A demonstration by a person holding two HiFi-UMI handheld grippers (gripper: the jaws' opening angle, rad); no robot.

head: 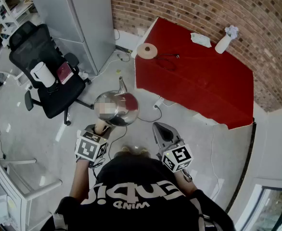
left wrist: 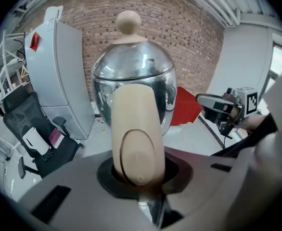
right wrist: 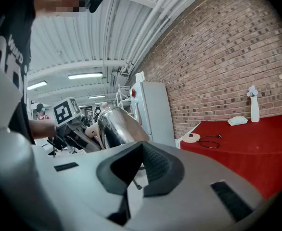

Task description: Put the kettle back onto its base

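Brick walling backs a red table (head: 203, 90), and the round base (head: 147, 50) is seen at the table's left edge. The kettle (head: 116, 108) is held over the floor, short of that edge, its spout pointed toward the table. Its handle (left wrist: 136, 129) is clamped in the left gripper (head: 101, 127). The right gripper (head: 161, 129) is held closed and empty. A forward carry by the left is judged necessary.
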